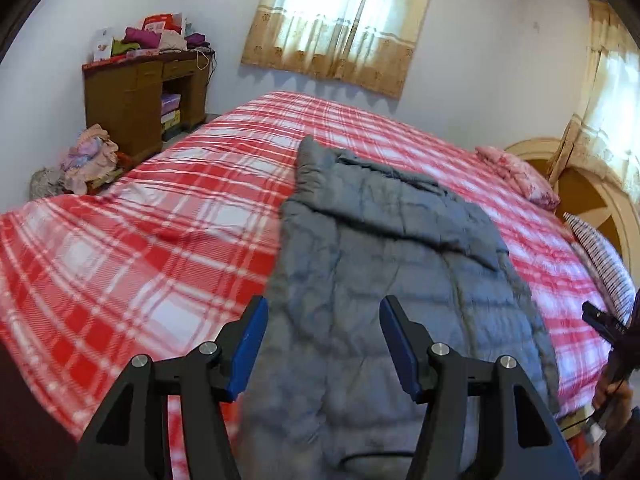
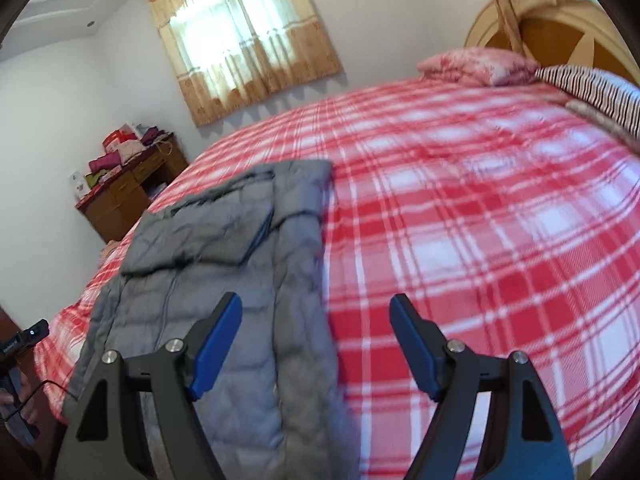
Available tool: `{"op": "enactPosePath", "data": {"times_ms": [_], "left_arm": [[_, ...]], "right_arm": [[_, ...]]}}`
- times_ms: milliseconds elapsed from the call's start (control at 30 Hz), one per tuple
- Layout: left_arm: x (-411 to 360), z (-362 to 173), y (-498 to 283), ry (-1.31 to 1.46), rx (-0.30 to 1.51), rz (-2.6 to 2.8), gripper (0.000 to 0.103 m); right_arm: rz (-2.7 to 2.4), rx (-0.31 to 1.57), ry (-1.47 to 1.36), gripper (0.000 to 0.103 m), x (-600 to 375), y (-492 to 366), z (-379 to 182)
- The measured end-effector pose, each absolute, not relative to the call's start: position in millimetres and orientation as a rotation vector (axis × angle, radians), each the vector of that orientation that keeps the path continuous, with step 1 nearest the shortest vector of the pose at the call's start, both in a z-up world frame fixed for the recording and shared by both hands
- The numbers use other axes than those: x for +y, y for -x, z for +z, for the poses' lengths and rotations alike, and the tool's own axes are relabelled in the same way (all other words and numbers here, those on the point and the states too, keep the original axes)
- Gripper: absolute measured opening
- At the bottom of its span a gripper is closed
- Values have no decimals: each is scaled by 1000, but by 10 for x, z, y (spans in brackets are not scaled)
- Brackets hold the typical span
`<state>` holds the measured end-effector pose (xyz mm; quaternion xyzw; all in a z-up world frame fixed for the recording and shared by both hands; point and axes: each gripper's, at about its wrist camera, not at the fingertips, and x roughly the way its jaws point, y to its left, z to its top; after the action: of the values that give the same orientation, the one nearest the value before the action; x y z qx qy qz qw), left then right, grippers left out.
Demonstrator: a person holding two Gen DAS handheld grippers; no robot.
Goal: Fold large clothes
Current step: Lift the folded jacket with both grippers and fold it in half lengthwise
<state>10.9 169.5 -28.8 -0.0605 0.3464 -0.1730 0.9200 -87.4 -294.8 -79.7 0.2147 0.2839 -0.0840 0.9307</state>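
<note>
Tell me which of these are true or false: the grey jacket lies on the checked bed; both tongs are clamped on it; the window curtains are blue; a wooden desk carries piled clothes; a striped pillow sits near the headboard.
1. The grey jacket lies on the checked bed: true.
2. Both tongs grip it: false. The left tongs and right tongs stand open, holding nothing.
3. Curtains are blue: false. The curtains are tan.
4. The wooden desk carries piled clothes: true.
5. A striped pillow sits near the headboard: true.
</note>
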Motion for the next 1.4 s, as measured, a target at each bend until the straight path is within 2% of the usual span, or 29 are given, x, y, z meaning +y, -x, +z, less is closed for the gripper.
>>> {"op": "enactPosePath", "data": {"times_ms": [367,433,600,800,933,1067,1133,1167,1200,1233,1267,1333,1400], "left_arm": [[2450,37,667,-57,673,-289,59],[2540,-7,679,-9,684,-329,63],[2404,-462,492,88,777,-398,64],[1986,-1100,333,66,943,-459,64],[1923,-1344,335,72,1017,-449,64],[1961,-1394,373,138,1015,-466,64],[1930,-1402,399,142,1012,-476,63],[1907,-1393,417,131,1004,-480,58],[1885,-1387,428,117,1000,-480,43],[1881,-1389,418,112,999,-477,36],[1883,-1399,413,119,999,-470,33],[1924,-1415,380,165,999,-473,18],[1961,-1372,372,234,983,-492,14]], "right_arm": [[-56,680,-424,79,-2703,1252,-1033],[-53,699,-413,81,-2668,1281,-1079],[-52,772,-430,81,-2616,1295,-1309],[-38,871,-450,81,-2514,1327,-1615],[-30,927,-448,81,-2446,1291,-1781],[-22,928,-402,82,-2349,1258,-1803],[-3,946,-351,72,-2276,1240,-1806],[9,953,-330,56,-2250,1229,-1807],[23,954,-310,40,-2225,1233,-1801],[32,947,-305,34,-2220,1239,-1794],[43,931,-313,26,-2234,1248,-1778],[64,901,-354,20,-2275,1260,-1755],[83,878,-396,18,-2309,1280,-1722]]}}
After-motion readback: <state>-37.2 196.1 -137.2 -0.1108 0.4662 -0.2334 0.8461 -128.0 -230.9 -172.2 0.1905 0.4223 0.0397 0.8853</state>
